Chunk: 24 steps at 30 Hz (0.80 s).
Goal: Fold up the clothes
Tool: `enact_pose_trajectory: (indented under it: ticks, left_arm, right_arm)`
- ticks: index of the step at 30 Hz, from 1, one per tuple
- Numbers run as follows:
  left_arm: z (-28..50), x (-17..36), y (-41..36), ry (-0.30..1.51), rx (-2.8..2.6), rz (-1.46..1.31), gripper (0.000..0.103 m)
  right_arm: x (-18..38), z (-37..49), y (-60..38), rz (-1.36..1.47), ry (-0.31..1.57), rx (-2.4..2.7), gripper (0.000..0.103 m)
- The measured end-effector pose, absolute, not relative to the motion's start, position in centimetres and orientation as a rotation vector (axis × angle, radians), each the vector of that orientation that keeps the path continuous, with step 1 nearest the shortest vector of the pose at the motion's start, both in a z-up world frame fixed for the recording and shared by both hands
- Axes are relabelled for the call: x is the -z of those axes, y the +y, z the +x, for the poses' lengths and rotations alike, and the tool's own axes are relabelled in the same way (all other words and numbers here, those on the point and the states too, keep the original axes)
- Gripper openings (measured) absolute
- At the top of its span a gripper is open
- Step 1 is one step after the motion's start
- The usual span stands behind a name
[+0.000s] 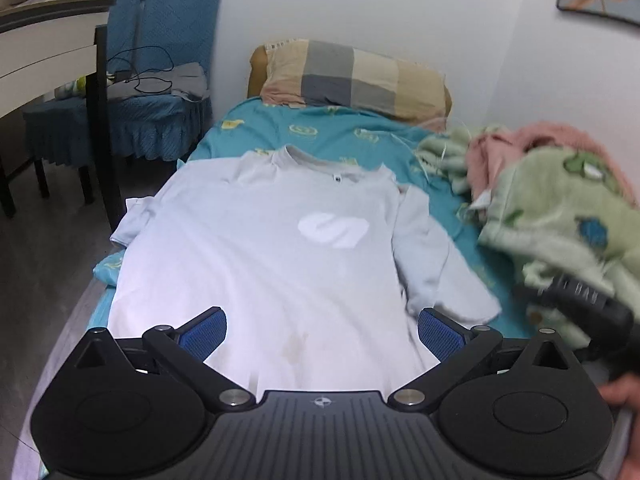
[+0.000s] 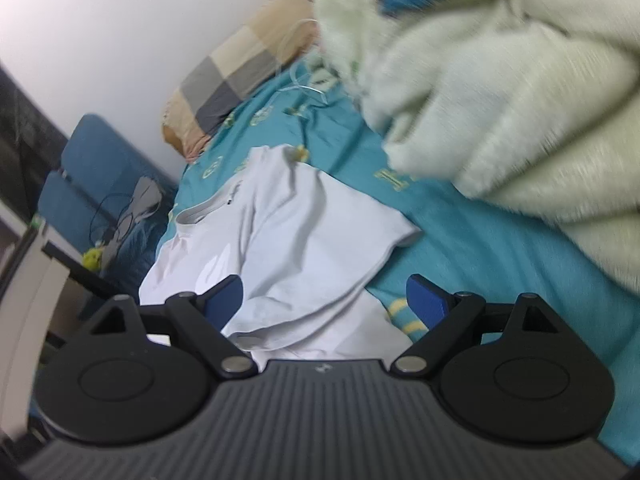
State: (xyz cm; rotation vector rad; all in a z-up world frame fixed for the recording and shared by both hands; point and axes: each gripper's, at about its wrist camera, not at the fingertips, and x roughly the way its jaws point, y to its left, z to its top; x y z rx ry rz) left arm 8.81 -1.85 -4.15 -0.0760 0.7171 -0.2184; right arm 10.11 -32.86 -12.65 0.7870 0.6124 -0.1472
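Note:
A pale lilac-white T-shirt [image 1: 272, 240] with a white chest logo lies spread flat, front up, on the teal bed sheet [image 1: 328, 128], collar toward the pillow. My left gripper [image 1: 322, 330] is open and empty, above the shirt's lower hem. The right gripper's body [image 1: 580, 304] shows blurred at the right, by the shirt's right sleeve [image 1: 432, 252]. In the right wrist view my right gripper [image 2: 324, 304] is open and empty, tilted, over that sleeve [image 2: 340, 232] and the sheet [image 2: 480, 248].
A checked pillow [image 1: 352, 76] lies at the head of the bed by the white wall. A fluffy green and pink blanket [image 1: 560, 200] is heaped on the bed's right side, also close in the right wrist view [image 2: 500, 100]. Blue chairs [image 1: 160, 80] and a desk [image 1: 48, 40] stand left.

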Motion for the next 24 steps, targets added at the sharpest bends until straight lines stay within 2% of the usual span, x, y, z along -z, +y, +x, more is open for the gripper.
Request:
enact_pose_trajectory:
  ticks: [2,4,11,14,15,16,17,18,19,24]
  left_arm:
    - [9.2,4.5,-1.4,0.715,0.21,-0.075,0.103]
    - [9.9,4.6,-0.5,0.714,0.192,-0.105,0.103]
    - [12.0,5.2,1.7,0.73,0.154,-0.253,0.103]
    - [12.9,5.7,2.2,0.729,0.128,-0.272,0.103]
    - [13.2,5.9,2.3,0.73,0.119,-0.282,0.103]
    - [13.6,6.1,2.5,0.731,0.113,-0.293,0.103]
    - [14.0,6.4,2.7,0.731,0.106,-0.304,0.103]
    - [14.5,6.7,2.8,0.733,0.1,-0.313,0.103]
    - [14.9,6.9,2.8,0.736,0.095,-0.32,0.103]
    - [16.9,7.8,2.9,0.743,0.075,-0.331,0.103]
  right_arm:
    - [13.3,10.1,-33.1,0.823,0.615,0.155,0.09]
    - [13.9,10.5,-33.3,0.85,0.619,0.16,0.082]
    - [17.0,14.3,-33.9,0.876,0.663,0.2,0.077]
    - [17.9,16.2,-34.3,0.88,0.627,0.225,0.072]
    - [18.0,16.9,-34.4,0.863,0.615,0.229,0.067]
    - [18.1,17.8,-34.3,0.84,0.613,0.23,0.053]
    - [18.1,18.6,-34.3,0.81,0.617,0.232,0.044]
    - [18.1,19.5,-34.1,0.767,0.624,0.236,0.025]
    - [17.9,20.3,-33.9,0.715,0.628,0.24,0.01]
    - [13.8,23.4,-32.3,0.429,0.536,0.211,0.006]
